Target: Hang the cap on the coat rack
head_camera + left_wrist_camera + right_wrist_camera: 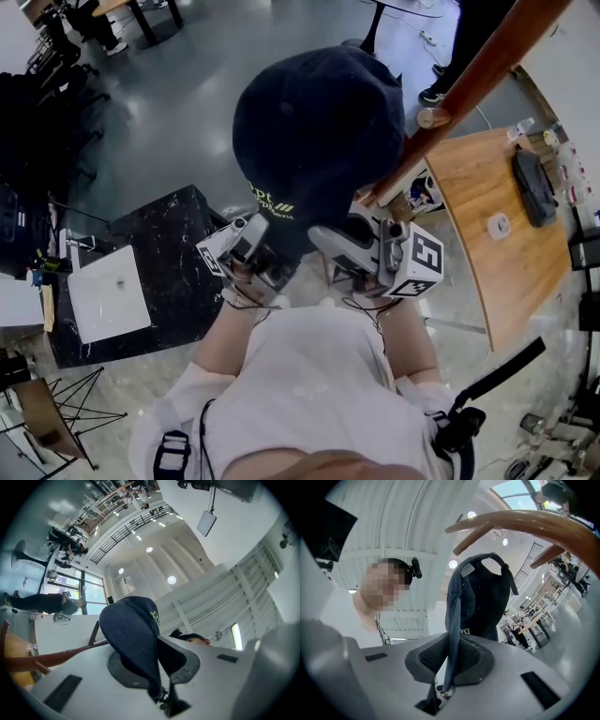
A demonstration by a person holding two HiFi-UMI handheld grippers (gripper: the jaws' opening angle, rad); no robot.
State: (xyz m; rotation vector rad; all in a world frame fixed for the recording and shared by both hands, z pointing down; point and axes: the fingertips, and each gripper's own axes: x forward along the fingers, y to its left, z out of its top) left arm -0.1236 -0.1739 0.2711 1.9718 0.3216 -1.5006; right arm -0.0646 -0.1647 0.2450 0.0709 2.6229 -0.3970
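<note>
Cap [319, 131], likely light, soft-crowned and stiff-brimmed, hangs just below the coat rack [487, 66] hooks, left gripper [154, 658] opening around its brim, right gripper [450, 653] closing on its cloth edge, probably the surer hold.

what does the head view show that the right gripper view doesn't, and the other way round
Only the head view: the left gripper under the cap, its jaws opening around the brim, plus the wooden desk and the black table.
Only the right gripper view: the curved hooks above the cap, and the cap's edge between the right gripper's closing jaws.
Both: the dark cap and the coat rack.
</note>
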